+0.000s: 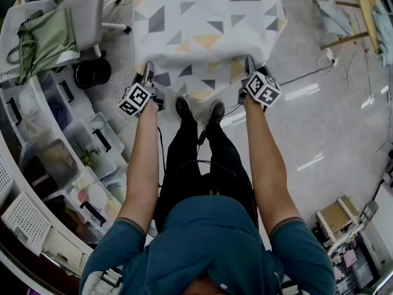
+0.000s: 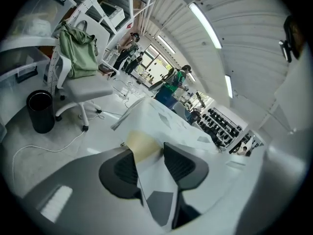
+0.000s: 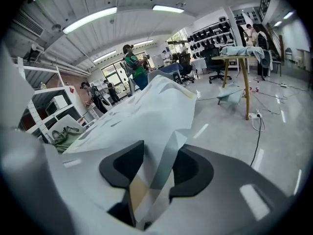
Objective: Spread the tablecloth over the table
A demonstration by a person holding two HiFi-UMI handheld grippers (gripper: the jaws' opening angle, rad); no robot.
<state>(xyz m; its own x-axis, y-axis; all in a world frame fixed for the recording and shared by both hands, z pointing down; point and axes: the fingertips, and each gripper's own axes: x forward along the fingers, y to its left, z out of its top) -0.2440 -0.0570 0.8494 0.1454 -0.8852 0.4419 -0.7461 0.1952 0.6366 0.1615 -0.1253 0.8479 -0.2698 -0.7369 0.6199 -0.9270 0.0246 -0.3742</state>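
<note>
The tablecloth [image 1: 202, 23], white with grey and yellow triangles, lies over the table and hangs down its near side. In the head view my left gripper [image 1: 148, 67] is at the cloth's near left corner and my right gripper [image 1: 249, 61] at its near right corner, both low by the hanging edge. In the left gripper view the jaws of my left gripper [image 2: 151, 168] stand apart, with a loose fold of the tablecloth [image 2: 156, 124] running between them. The right gripper [image 3: 157, 166] shows the same: jaws apart, and a slack fold of the tablecloth [image 3: 146, 111] between them, not pinched.
A white office chair with a green bag [image 1: 46, 39] and a black bin [image 1: 92, 72] stand left of the table. Clear storage boxes [image 1: 61, 158] line the left side. A wooden round table [image 1: 371, 11] and floor cables [image 1: 319, 69] lie to the right. People stand far off.
</note>
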